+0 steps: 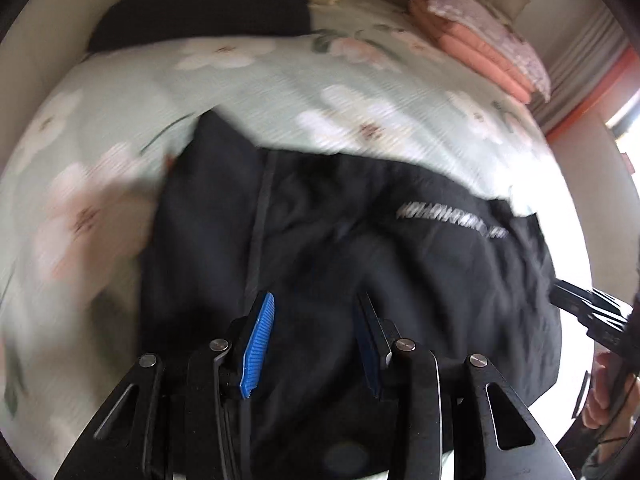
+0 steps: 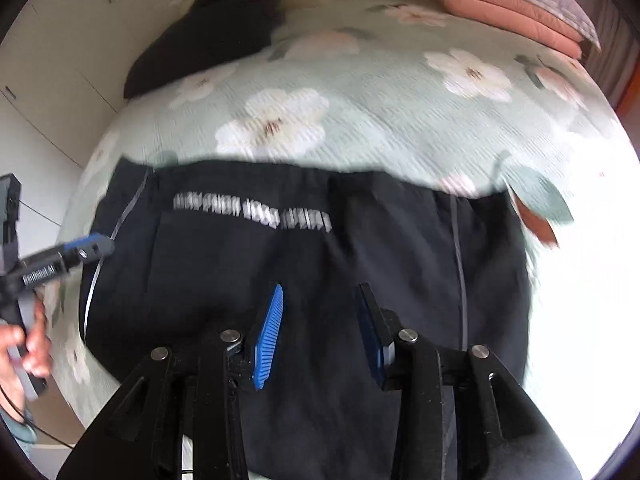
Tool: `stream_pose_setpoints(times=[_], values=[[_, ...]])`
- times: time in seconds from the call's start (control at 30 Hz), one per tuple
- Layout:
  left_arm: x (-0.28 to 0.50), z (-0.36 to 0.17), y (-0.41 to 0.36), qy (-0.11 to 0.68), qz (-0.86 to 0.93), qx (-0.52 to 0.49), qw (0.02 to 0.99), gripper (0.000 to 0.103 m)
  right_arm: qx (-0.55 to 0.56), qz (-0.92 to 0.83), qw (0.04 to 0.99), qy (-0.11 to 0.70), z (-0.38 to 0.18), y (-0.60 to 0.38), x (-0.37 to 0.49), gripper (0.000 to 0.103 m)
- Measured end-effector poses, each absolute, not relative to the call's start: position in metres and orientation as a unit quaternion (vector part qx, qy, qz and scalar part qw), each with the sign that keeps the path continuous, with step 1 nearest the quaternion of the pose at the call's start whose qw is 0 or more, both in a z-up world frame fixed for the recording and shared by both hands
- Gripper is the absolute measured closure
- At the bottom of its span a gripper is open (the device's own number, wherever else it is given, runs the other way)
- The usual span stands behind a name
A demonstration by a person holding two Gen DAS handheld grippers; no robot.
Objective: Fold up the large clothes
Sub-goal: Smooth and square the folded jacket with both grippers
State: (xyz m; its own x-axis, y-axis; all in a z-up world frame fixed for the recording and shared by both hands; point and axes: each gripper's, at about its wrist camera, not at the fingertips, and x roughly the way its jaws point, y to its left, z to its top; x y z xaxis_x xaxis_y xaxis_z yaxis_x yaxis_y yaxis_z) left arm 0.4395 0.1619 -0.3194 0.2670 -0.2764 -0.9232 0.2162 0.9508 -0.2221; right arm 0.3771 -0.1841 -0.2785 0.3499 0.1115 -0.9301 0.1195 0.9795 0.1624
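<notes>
Black, slightly crumpled fabric garment with a line of white printed lettering and thin grey piping (image 2: 304, 264) spread flat on the near part of a bed covered in a pale green quilt with large white and pink flowers (image 2: 360, 128); long axis running side to side across both wrist views, parallel to the near edge of the bed; straight far hem facing the middle of the bed; lettering band (image 1: 452, 222) lying along that same long axis, close to the far hem; piping seams crossing it near each end, from far edge to near. Left gripper with blue ribbed pads (image 1: 310, 344) poised over the garment's left portion, jaws partly apart, nothing between the pads, cloth visible in the gap. Right gripper with matching blue pads (image 2: 320, 334) over the middle of the garment, likewise part-open and empty. In the right wrist view, left tool seen at the garment's left end, held by a hand (image 2: 28, 344); contact with the cloth unclear through the blur. Beyond, well apart: a dark folded pile (image 2: 208, 36) at far left; a stack of folded salmon-pink bedding (image 2: 508, 4) at far right.
</notes>
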Motion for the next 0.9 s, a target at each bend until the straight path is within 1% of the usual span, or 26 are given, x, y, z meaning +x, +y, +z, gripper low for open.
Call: stream_pose_setpoints(times=[0.07,0.13,0.23,0.37,0.47,0.5,0.53,0.57,0.6,0.63,0.73,0.9], values=[[0.422,-0.331,0.182,0.606,-0.130,-0.037,0.784,0.061,0.084,-0.021,0.799,0.595,-0.294,-0.179,0.353,0.062],[0.416,-0.360,0.193,0.635,-0.105,-0.033,0.765,0.060,0.078,-0.040,0.773,0.628,-0.321,-0.179,0.342,0.062],[0.416,-0.389,0.204,0.637,-0.116,-0.073,0.759,0.058,0.090,-0.040,0.770,0.630,-0.355,-0.179,0.345,0.063],[0.414,-0.380,0.201,0.631,-0.121,-0.036,0.765,0.057,0.109,-0.039,0.766,0.632,-0.349,-0.186,0.347,0.063],[0.414,-0.363,0.205,0.621,-0.124,-0.013,0.773,0.057,0.140,-0.035,0.770,0.622,-0.323,-0.201,0.339,0.062],[0.415,-0.355,0.207,0.614,-0.122,-0.005,0.780,0.057,0.137,-0.039,0.778,0.612,-0.312,-0.206,0.334,0.059],[0.416,-0.346,0.211,0.605,-0.120,0.000,0.787,0.057,0.135,-0.042,0.788,0.599,-0.300,-0.212,0.330,0.049],[0.417,-0.337,0.217,0.598,-0.122,-0.001,0.792,0.057,0.134,-0.047,0.799,0.584,-0.287,-0.220,0.325,0.041],[0.418,-0.331,0.221,0.594,-0.125,-0.003,0.795,0.056,0.135,-0.055,0.806,0.573,-0.278,-0.228,0.319,0.029],[0.422,-0.324,0.228,0.590,-0.126,-0.008,0.798,0.056,0.136,-0.064,0.812,0.564,-0.270,-0.238,0.315,0.024],[0.436,-0.315,0.240,0.594,-0.120,-0.007,0.795,0.055,0.148,-0.088,0.808,0.563,-0.265,-0.265,0.309,0.023],[0.453,-0.318,0.254,0.592,-0.114,-0.008,0.797,0.055,0.183,-0.098,0.796,0.569,-0.282,-0.307,0.309,0.023]])
